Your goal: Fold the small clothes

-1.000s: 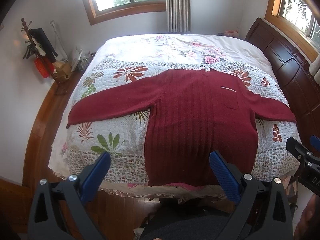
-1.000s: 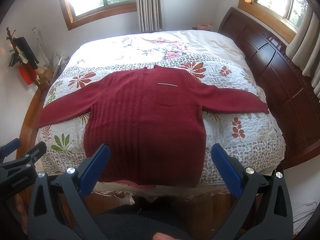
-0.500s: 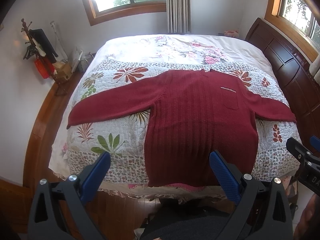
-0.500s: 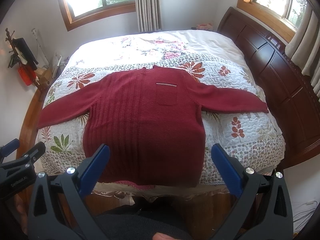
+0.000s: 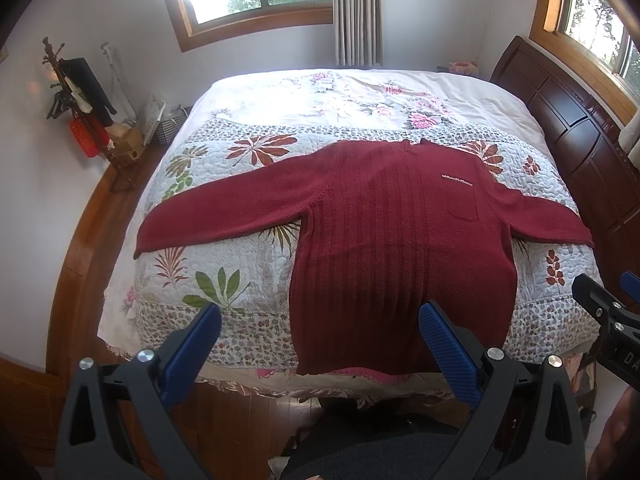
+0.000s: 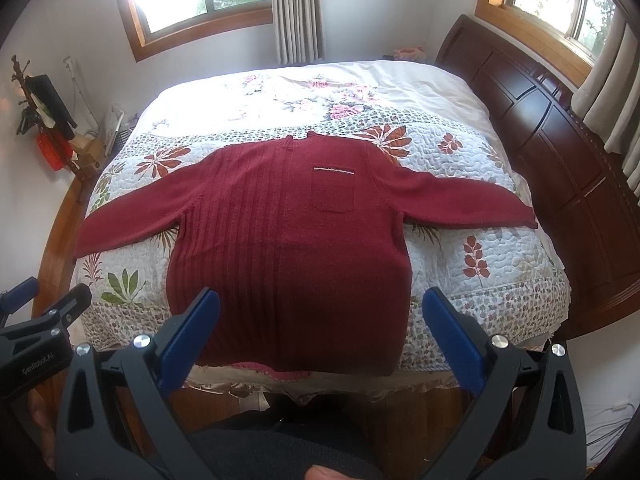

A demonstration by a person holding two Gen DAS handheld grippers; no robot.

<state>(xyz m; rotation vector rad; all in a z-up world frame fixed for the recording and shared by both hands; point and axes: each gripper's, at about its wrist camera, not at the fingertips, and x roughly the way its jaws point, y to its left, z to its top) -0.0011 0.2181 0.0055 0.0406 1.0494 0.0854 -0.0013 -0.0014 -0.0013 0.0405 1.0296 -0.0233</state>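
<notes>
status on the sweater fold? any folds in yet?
Done: the red sweater lies flat on the quilt, face up, both sleeves spread out. No fold is in.
In hand: nothing. The left gripper and right gripper are open, short of the hem.
Left: every fold, sleeves and body.

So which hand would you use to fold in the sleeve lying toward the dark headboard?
Probably right. The right tool hangs open nearer that sleeve; the left tool hangs open nearer the other sleeve.
</notes>
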